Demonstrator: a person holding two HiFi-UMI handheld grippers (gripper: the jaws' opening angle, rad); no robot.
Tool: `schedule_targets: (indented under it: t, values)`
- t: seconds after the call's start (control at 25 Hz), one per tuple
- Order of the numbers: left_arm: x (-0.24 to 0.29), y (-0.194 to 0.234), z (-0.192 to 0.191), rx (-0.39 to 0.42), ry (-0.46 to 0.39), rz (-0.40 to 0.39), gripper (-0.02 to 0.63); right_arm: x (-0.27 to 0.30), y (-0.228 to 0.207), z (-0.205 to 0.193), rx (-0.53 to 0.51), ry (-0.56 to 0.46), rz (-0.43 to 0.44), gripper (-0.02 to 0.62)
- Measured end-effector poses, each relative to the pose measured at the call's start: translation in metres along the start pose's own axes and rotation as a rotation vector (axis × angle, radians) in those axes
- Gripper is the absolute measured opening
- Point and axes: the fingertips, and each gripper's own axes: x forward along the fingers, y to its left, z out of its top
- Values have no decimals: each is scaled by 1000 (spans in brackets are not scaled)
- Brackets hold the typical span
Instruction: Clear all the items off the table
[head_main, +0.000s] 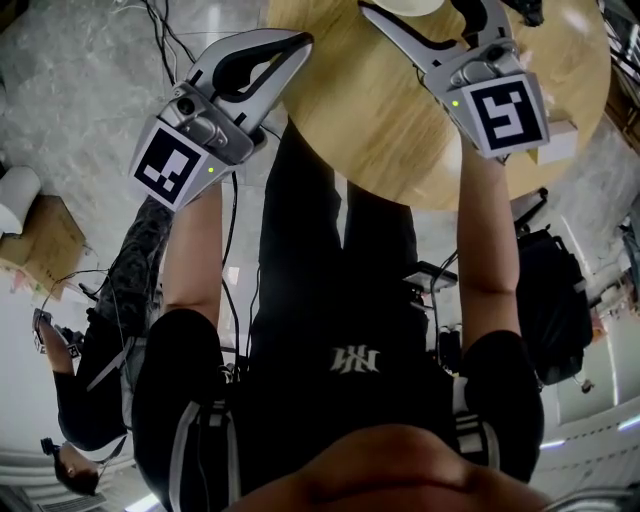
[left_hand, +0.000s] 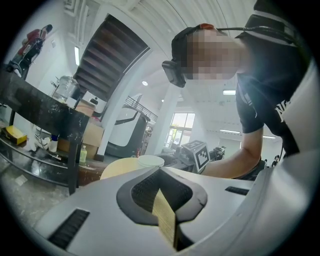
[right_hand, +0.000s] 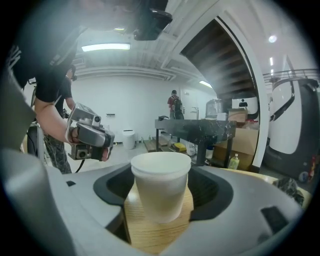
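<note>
A white paper cup (right_hand: 160, 185) stands upright on the round wooden table (head_main: 380, 110), at its far side. My right gripper (right_hand: 160, 200) reaches over the table and has its jaws around the cup, the pads against the cup's sides. In the head view only the cup's edge (head_main: 410, 5) shows at the top, between the right gripper's (head_main: 415, 12) fingers. My left gripper (head_main: 298, 40) hovers at the table's near left edge, its tips together with nothing between them. From the left gripper (left_hand: 159, 170) view, the cup (left_hand: 150, 161) shows across the table (left_hand: 117, 167).
A white box (head_main: 560, 140) sits at the table's right edge. A black bag (head_main: 550, 300) lies on the floor to the right, cardboard (head_main: 40, 240) to the left. Cables run across the floor. A dark shelf with bottles (right_hand: 200, 132) stands beyond the table.
</note>
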Motion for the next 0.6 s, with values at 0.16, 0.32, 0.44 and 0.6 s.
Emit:
schedule_targets:
  t: [0.16,0.32,0.44,0.6]
  values:
    - [-1,-7,11,32,-14,7,12,-12,0,19,-23,-29,-8,337]
    - [-15,-2,33,42,-28,16,12,-8,1,56,-39,-63,-21,334]
    - [-40,19,53,68,-20,28,12,15,5,95,-55,-96,-28,333]
    - [-59,41,84,100,-10,80,12,22,6,139,-90,-120,-27,333]
